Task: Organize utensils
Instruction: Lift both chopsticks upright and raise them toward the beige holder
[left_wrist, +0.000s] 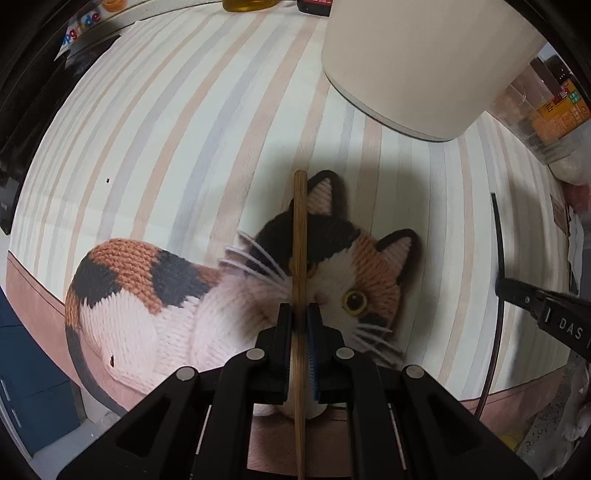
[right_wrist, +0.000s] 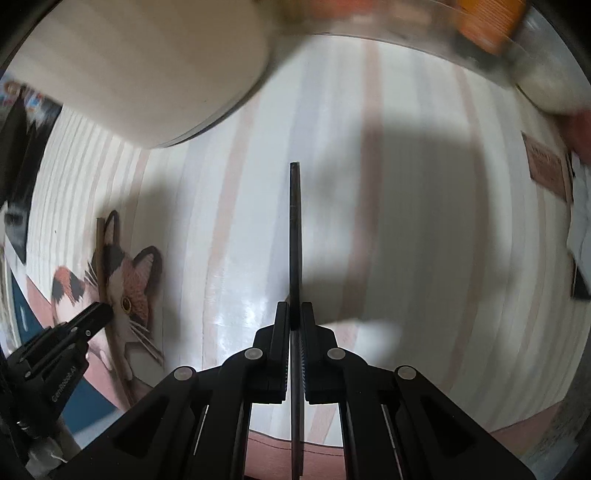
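Left wrist view: left gripper (left_wrist: 299, 314) fingers clamped on wooden chopstick (left_wrist: 299, 236), right gripper (right_wrist: 294, 314) fingers on dark chopstick (right_wrist: 294, 229), above striped cat-print counter (left_wrist: 166, 129); light, stiff, slippery, best gripped mid-shaft.

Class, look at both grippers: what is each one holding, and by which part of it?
The left gripper clamps a light wooden chopstick partway along its length. The right gripper clamps a dark chopstick, also partway along, with both ends sticking out.
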